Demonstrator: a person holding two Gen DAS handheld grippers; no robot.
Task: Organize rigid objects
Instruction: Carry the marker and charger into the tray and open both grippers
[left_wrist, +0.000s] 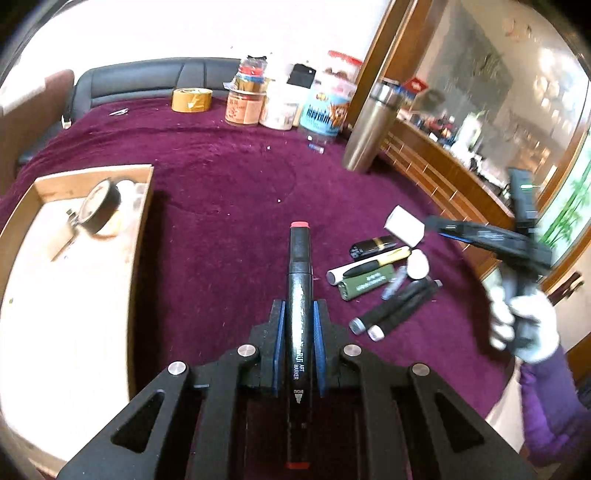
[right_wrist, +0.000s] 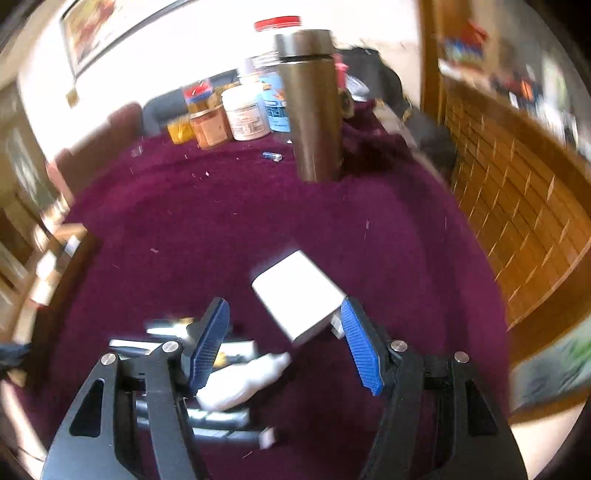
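Note:
My left gripper (left_wrist: 298, 306) is shut on a black art marker (left_wrist: 300, 295) with a red cap, held above the purple cloth. To its right lies a pile of small items: several black markers (left_wrist: 397, 306), a green lighter (left_wrist: 364, 284), a pen (left_wrist: 369, 266) and a white charger block (left_wrist: 404, 225). My right gripper (right_wrist: 284, 325) is open above that pile, with the white charger block (right_wrist: 299, 301) between its blue pads (right_wrist: 360, 343), close to the right one. It also shows in the left wrist view (left_wrist: 491, 240), held by a gloved hand.
A cardboard box (left_wrist: 74, 258) at the left holds a round black item (left_wrist: 99, 210). A steel flask (left_wrist: 369, 129) (right_wrist: 312, 107), several jars (left_wrist: 280, 99) and a tape roll (left_wrist: 191, 99) stand at the far edge. A wooden cabinet (right_wrist: 517, 206) runs along the right.

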